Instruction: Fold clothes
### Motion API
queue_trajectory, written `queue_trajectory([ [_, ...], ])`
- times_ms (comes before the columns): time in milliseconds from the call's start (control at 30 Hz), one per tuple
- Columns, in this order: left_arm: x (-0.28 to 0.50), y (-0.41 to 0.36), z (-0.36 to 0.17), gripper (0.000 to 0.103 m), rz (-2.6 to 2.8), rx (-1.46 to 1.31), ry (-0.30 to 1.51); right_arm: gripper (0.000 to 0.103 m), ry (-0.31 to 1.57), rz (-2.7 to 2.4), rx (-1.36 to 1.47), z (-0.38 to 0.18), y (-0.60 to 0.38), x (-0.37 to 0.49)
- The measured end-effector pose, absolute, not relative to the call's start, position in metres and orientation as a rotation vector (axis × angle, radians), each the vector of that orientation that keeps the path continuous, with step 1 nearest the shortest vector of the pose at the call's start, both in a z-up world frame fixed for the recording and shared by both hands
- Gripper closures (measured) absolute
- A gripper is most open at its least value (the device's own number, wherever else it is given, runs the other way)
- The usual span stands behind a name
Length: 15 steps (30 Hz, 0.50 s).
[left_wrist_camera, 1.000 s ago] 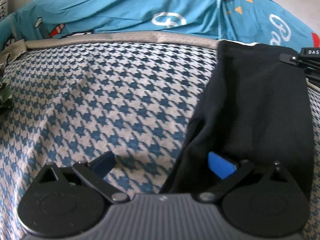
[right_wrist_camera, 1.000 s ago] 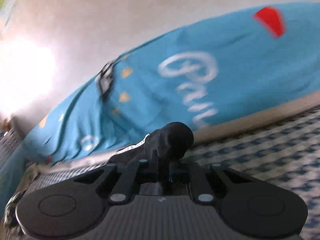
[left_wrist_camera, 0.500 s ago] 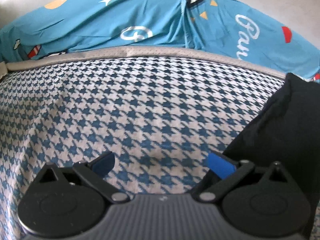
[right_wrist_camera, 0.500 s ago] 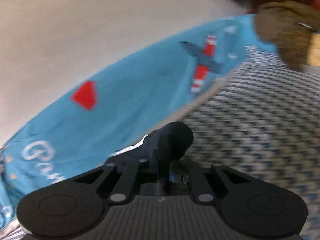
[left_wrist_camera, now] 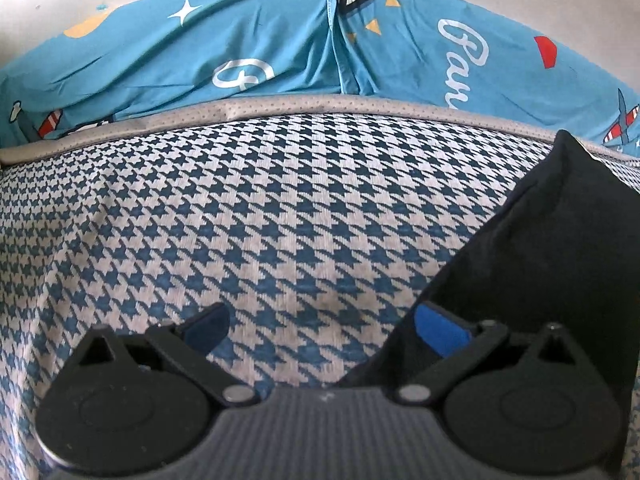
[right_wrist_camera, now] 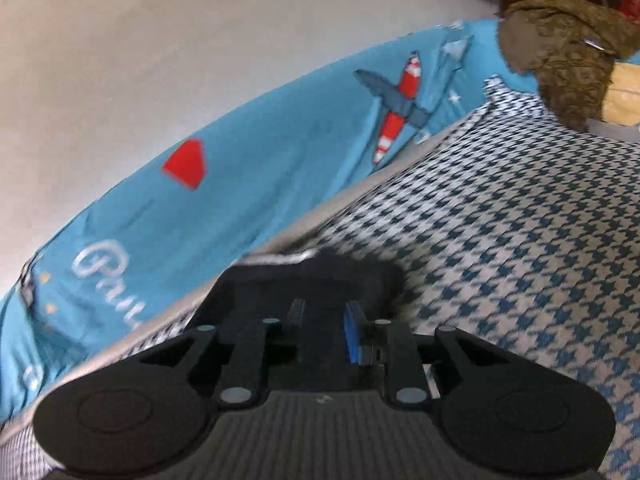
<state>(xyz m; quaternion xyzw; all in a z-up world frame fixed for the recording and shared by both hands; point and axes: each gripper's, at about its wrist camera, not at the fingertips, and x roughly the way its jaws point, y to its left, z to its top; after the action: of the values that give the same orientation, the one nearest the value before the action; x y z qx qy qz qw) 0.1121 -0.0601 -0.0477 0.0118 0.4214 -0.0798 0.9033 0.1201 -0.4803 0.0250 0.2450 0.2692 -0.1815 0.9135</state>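
On the houndstooth bed cover, my black garment now lies at the right of the left view, where a second ago it reached toward the middle; I have swung its end rightward. My right tool is opening, dark cloth bunched between and beyond its pads, so this fold looks laid and being let go. My left tool stands wide apart, empty, its right blue pad over the cloth's straight diagonal edge. Soft, matte fabric; far off, a smooth blue printed sheet.
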Motion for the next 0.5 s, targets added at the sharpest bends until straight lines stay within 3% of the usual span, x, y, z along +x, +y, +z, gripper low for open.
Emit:
queue_trajectory([
  [500,0.073,-0.054,-0.039,0.000,-0.240,-0.006,0.864,0.081,0.686,-0.035,0.385,0.022,-0.378,0.045],
])
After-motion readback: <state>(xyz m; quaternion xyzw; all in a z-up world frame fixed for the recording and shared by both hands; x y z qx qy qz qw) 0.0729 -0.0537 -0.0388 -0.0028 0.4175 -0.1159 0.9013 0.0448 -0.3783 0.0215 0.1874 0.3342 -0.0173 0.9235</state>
